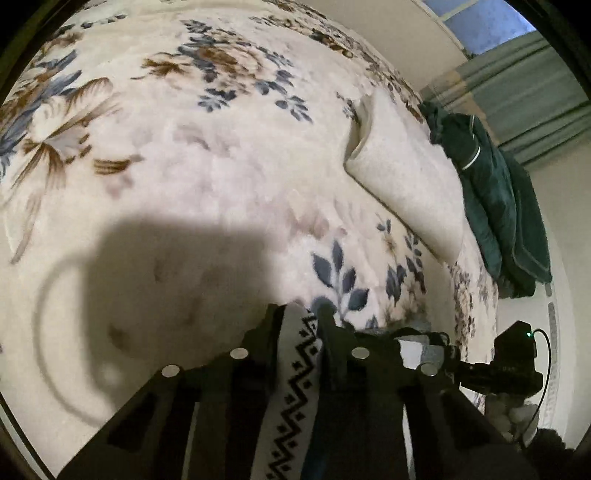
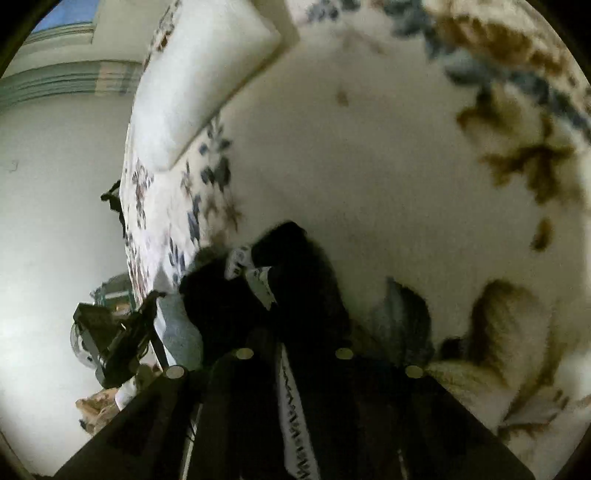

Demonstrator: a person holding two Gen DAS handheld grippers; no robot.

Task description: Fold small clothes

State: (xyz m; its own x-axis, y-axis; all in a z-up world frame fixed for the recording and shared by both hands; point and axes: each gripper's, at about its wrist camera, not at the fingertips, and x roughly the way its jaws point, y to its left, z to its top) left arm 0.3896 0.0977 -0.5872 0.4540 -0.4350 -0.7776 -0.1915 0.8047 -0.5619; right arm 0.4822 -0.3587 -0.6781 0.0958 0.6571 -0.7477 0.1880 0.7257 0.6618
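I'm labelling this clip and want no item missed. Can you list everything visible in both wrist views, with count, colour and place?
patterned garment: one, white with black zigzag trim, pinched in both grippers
floral blanket: one, cream with blue and brown flowers, covering the bed
pillow: one, cream, on the blanket near the bed's far edge
dark green cloth: one, bunched at the bed edge beyond the pillow
curtain: one, grey-green, on the wall under the window
window: one, blue light, at the top edge
left gripper: black, shut on the garment
right gripper: black, shut on the garment; also seen low right in the left view
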